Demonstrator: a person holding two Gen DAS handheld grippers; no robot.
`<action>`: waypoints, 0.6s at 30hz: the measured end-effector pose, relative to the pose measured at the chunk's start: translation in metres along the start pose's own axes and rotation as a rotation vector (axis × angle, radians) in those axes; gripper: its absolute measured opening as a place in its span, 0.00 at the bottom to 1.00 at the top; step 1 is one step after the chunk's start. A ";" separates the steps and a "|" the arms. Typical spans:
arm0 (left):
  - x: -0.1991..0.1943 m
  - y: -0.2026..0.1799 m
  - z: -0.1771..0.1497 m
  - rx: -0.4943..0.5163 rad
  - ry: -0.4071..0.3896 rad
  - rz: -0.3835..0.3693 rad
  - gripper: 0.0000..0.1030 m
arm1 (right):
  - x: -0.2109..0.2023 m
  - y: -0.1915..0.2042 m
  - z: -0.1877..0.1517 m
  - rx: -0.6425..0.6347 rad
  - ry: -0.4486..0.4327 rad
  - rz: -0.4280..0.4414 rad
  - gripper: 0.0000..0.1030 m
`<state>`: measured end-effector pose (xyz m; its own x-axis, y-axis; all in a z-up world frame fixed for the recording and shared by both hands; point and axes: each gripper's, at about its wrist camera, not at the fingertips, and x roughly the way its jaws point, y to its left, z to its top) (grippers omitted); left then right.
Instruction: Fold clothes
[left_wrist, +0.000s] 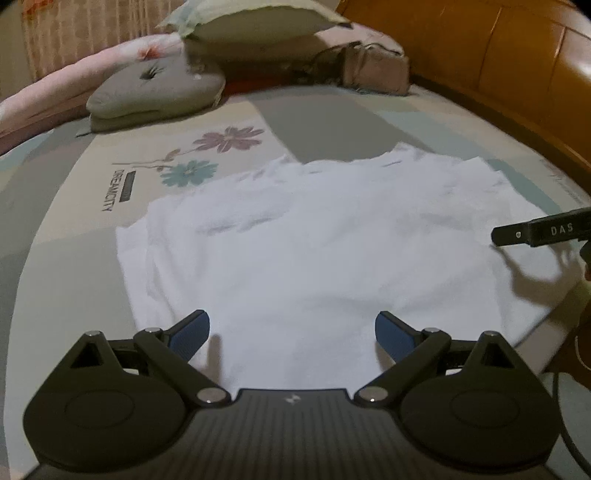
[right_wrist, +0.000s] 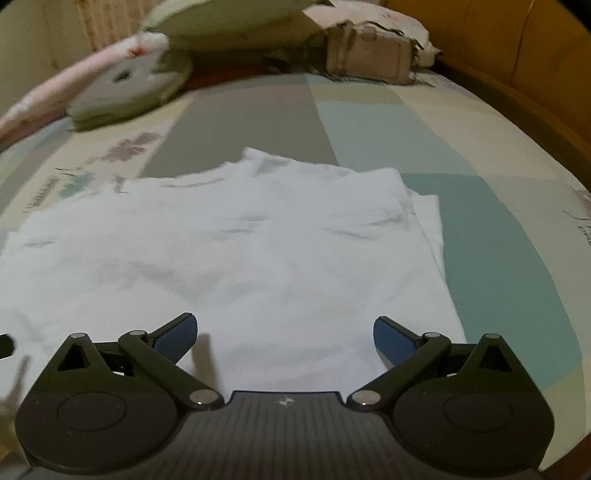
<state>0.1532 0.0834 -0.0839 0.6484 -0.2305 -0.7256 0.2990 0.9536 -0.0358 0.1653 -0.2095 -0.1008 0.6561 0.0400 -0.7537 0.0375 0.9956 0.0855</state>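
Looking along my left gripper (left_wrist: 291, 334), I see its two blue pads (left_wrist: 192, 332) spread wide and holding nothing, poised over the near hem of one white T-shirt (left_wrist: 314, 240) lying flat on the bed sheet (left_wrist: 221, 122). My other tool pokes in at 3 o'clock, near the shirt's right edge. At 11 o'clock sits a grey cushion (left_wrist: 155, 92), with a pillow pile at 12. From my right gripper (right_wrist: 284, 334), likewise released and empty, the same shirt (right_wrist: 240, 251) fills the middle, its neckline at 12 o'clock and a sleeve tucked under at 2. I judge the cloth light, soft and limp, prone to wrinkle and drag, so I would pinch the hem corners, one per gripper.
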 end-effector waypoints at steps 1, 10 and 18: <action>0.002 0.001 -0.002 -0.012 0.011 -0.004 0.93 | -0.004 0.001 -0.003 0.000 0.002 0.010 1.00; -0.008 0.006 -0.017 -0.047 0.027 -0.002 0.93 | -0.010 -0.003 -0.025 -0.007 0.083 -0.039 1.00; -0.012 0.013 -0.023 -0.106 0.028 0.019 0.94 | -0.018 0.002 -0.029 0.002 0.101 -0.038 1.00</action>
<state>0.1329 0.1036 -0.0914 0.6330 -0.2082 -0.7456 0.2105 0.9732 -0.0930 0.1317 -0.2063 -0.1057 0.5744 0.0105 -0.8185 0.0626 0.9964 0.0567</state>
